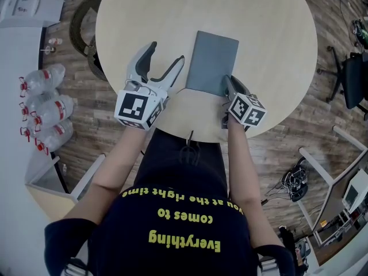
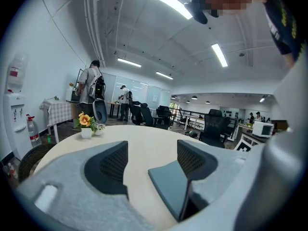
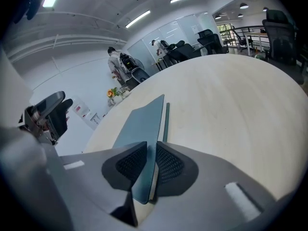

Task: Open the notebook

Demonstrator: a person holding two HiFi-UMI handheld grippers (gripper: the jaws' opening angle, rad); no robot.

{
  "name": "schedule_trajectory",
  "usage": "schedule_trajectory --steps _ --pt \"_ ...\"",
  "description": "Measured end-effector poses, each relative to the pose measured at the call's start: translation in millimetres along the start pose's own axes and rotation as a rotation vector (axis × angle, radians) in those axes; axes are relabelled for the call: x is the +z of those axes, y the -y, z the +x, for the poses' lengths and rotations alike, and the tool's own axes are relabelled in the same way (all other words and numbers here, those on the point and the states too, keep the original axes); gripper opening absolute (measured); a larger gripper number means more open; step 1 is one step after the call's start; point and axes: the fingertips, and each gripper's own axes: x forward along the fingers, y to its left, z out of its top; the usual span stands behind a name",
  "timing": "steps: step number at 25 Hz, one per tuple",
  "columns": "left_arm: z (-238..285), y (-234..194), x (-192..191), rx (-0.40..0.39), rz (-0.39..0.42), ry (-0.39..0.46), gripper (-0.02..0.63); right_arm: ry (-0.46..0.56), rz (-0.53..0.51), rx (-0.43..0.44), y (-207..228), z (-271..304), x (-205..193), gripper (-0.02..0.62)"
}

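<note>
One table [image 1: 270, 50] bears one notebook [image 1: 213, 62] and one orange flower [image 2: 84, 120] at its far left. There are two grippers: the left gripper [image 1: 167, 53] and the right gripper [image 1: 229, 83]. Three large bottles [image 1: 53, 109] lie together on the floor at left. Two people [image 2: 91, 88] stand far left.

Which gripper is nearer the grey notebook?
Right. The right gripper is clamped on the notebook at its near edge; the left gripper stands open beside its left edge, not gripping it.
</note>
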Motion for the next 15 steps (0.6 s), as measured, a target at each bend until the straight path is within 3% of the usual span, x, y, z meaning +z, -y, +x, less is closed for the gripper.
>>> schedule_trajectory --steps 10,15 --pt "-5.7 -7.6 6.4 0.022 -0.001 0.014 0.325 0.087 0.003 0.134 -56.0 -32.1 31.1 0.054" --pt "-9.6 -15.8 10.0 0.042 -0.003 0.021 0.325 0.129 0.018 0.241 -91.5 -37.9 42.5 0.055"
